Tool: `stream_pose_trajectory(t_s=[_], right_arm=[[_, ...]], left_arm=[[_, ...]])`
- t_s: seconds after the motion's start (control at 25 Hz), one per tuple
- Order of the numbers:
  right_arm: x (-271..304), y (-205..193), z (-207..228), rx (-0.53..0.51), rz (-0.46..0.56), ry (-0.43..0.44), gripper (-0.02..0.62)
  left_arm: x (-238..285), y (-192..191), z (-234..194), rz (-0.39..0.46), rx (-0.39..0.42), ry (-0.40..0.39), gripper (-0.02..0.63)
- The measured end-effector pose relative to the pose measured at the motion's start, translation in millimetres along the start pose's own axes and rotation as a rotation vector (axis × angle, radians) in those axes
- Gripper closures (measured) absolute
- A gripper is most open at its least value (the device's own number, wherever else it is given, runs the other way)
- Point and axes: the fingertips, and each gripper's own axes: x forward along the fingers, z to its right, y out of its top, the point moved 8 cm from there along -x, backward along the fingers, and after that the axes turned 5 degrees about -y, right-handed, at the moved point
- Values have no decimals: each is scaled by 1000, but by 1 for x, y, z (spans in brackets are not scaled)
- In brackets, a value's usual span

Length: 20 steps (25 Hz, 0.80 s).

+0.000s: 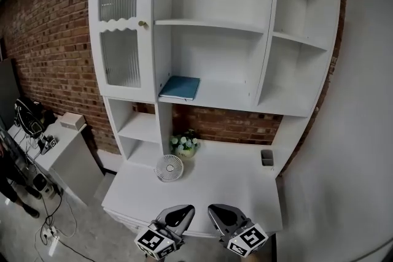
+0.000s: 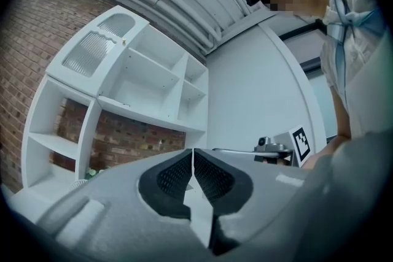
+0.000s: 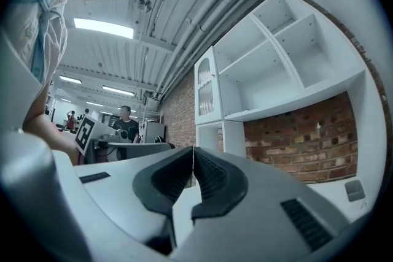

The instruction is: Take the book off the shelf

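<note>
A teal book lies flat on the lower middle shelf of the tall white shelf unit. Both grippers hang low at the bottom of the head view, in front of the white desk top and well short of the book. My left gripper is shut with nothing between its jaws, and my right gripper is shut and empty too. In the left gripper view the left gripper meets tip to tip; the right gripper does the same in its own view. Neither gripper view shows the book.
On the desk stand a small white fan, a pot of white flowers and a small dark box. A glazed cabinet door closes the unit's upper left. A low white cabinet stands left; a grey wall is right.
</note>
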Motion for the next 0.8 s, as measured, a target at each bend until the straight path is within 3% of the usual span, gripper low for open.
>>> stream_pose_trajectory(t_s=[0.56, 0.8], right_arm=[[104, 17, -3, -108, -23, 9, 578], [124, 31, 12, -199, -64, 12, 577]], left_arm=[[-11, 36, -104, 13, 12, -52, 595], [0, 39, -126, -46, 103, -71, 594]])
